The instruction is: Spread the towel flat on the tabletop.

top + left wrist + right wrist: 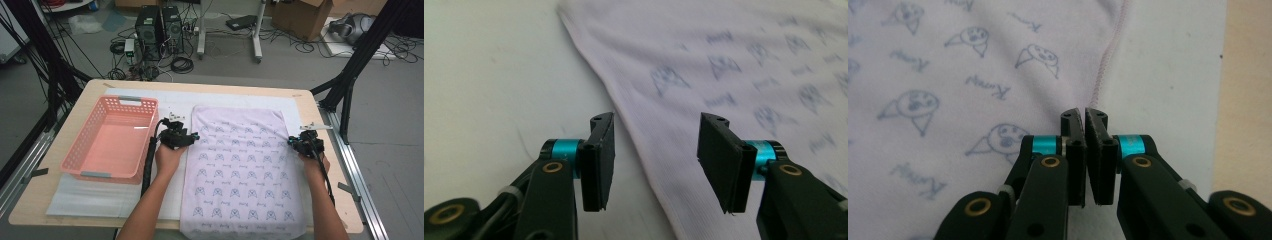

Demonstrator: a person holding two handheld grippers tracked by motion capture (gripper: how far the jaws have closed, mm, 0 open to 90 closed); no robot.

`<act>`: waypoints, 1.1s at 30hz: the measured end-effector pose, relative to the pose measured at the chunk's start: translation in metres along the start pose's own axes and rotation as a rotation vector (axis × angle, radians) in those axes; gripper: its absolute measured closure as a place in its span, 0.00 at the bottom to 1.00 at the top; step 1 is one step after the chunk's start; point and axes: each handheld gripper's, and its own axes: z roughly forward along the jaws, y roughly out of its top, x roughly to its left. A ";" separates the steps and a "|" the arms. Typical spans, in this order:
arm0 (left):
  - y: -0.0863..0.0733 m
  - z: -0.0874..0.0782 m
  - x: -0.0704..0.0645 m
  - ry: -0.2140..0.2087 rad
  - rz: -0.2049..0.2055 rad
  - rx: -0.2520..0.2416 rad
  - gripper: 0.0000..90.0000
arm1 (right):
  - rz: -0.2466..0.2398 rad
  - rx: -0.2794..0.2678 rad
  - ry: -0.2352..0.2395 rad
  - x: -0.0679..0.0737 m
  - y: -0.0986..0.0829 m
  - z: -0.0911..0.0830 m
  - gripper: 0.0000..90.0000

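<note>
At towel (240, 165) edges, left gripper (656, 155) jaws apart astride hem, right gripper (1084, 122) jaws clenched on hem

Soft, even light on my feeds, with some blur up close.

From the high view I'm getting flat, diffuse brightness across the table (50, 200), only faint shadows under the forearms, and the picture is a bit soft and low in detail; the floor at the top reads dimmer. In the left gripper view the towel (744, 75) smears out of focus toward the upper right, prints blurred. The right gripper view is sharper, prints crisp, no glare.
</note>
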 end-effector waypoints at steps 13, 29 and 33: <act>-0.048 -0.037 -0.027 -0.080 -0.009 0.013 0.65 | -0.021 -0.029 0.116 0.015 -0.043 -0.057 0.73; -0.068 -0.062 -0.018 -0.059 -0.057 -0.021 0.71 | -0.075 -0.007 0.102 0.037 -0.083 -0.092 0.95; -0.070 -0.067 -0.018 -0.106 -0.047 -0.058 0.51 | -0.024 -0.033 0.071 0.037 -0.086 -0.095 0.66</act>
